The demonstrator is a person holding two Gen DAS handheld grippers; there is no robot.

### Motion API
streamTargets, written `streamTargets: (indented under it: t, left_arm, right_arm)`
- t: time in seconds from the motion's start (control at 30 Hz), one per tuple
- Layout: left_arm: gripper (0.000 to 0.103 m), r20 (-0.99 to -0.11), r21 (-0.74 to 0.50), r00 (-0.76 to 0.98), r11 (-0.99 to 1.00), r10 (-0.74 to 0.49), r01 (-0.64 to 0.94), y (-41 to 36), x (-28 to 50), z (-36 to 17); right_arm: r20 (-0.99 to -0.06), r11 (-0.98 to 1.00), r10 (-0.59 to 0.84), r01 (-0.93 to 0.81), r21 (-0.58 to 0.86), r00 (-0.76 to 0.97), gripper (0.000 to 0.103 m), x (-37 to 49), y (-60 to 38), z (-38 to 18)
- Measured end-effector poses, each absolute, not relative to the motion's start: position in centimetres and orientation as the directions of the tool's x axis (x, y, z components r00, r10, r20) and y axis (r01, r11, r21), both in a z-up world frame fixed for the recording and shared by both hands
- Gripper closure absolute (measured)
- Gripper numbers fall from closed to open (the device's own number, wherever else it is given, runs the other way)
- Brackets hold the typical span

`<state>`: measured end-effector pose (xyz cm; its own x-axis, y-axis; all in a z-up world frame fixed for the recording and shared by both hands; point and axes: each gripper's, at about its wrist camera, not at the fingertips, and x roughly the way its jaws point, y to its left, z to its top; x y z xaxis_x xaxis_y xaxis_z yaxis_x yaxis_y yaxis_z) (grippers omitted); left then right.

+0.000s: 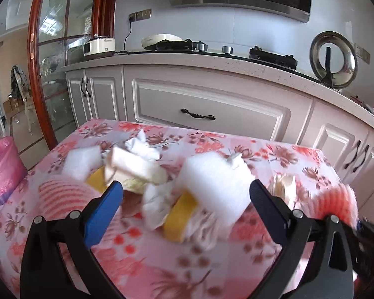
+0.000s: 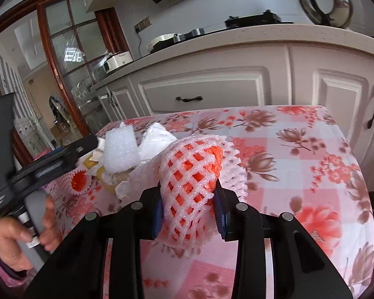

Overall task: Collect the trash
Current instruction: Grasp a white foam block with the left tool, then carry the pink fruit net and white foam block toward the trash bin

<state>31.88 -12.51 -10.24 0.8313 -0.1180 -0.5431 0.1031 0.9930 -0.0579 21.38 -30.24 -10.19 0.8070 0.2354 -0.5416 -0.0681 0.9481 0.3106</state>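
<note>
Foam fruit netting (image 2: 192,174) sits pinched in the right gripper (image 2: 190,211); lift gently without crushing, while the left gripper (image 1: 187,194) hovers open over scraps.

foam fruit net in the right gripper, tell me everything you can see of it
The foam fruit net is a soft sleeve of white-pink foam mesh with diamond holes over an orange inner layer. It stands roughly upright, squeezed between the right gripper's blue pads, its top flopping over to the right. Its lower end hangs over the flowered tablecloth.
</note>
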Motion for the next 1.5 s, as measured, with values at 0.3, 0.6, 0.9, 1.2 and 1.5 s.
streamTargets:
  t: [0.3, 0.6, 0.9, 1.2, 1.5]
  left_arm:
    - [0.005, -0.568, 0.014, 0.823, 1.000, -0.010, 0.022, -16.7, 35.4, -11.8]
    - [0.036, -0.610, 0.094, 0.791, 0.995, 0.047, 0.013, -17.2, 35.9, -14.2]
    - [0.039, -0.572, 0.077, 0.820, 0.994, -0.017, 0.074, -14.3, 31.5, -12.6]
    - [0.039, -0.519, 0.038, 0.848, 0.988, -0.110, 0.152, -10.9, 24.4, -9.8]
    - [0.039, -0.521, 0.021, 0.842, 0.984, -0.139, 0.176, -5.3, 19.1, -9.0]
  right_arm:
    - [-0.527, 0.933, 0.248, -0.054, 0.355, 0.813, 0.069, 21.0, -32.9, -10.5]
    - [-0.516, 0.919, 0.274, -0.063, 0.388, 0.811, 0.069, 21.0, -33.3, -11.0]
    - [-0.507, 0.924, 0.258, -0.057, 0.378, 0.822, 0.069, 20.4, -31.9, -10.2]
    - [-0.490, 0.929, 0.260, -0.078, 0.361, 0.832, 0.069, 17.7, -28.8, -8.2]
    - [-0.492, 0.934, 0.295, -0.138, 0.330, 0.819, 0.069, 15.1, -23.2, -7.0]
